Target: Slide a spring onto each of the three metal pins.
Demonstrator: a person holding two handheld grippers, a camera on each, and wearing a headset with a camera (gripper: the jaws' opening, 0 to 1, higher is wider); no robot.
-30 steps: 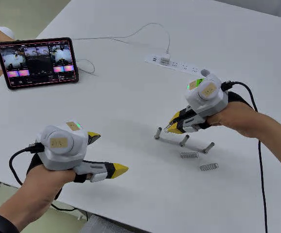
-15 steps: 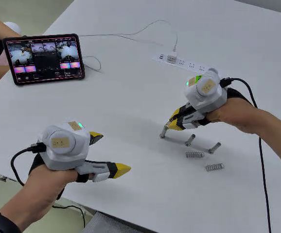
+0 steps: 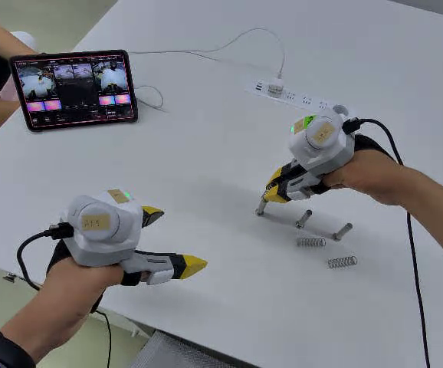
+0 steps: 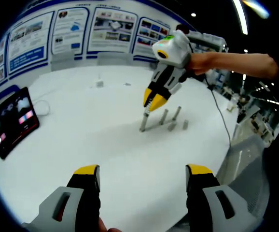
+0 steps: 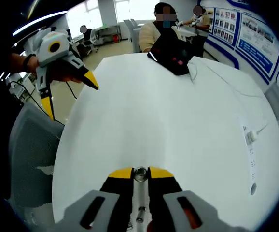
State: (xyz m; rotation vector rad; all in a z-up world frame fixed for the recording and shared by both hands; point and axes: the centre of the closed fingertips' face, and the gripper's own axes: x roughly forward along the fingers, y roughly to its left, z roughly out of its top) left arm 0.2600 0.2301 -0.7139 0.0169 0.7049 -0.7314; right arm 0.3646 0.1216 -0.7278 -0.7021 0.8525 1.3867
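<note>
Right gripper: pinched a spring over the nine-o'clock pin.
Left gripper: jaws spread, at seven o'clock.

My bench: one broad white table, matt top. On its far side stand a tablet, screen lit, and a white power strip with a cable plugged in. Floor: pale green-beige. Wall: a row of blue-and-white posters. Ceiling: a bright strip light. By the table edge: a grey mesh chair.
</note>
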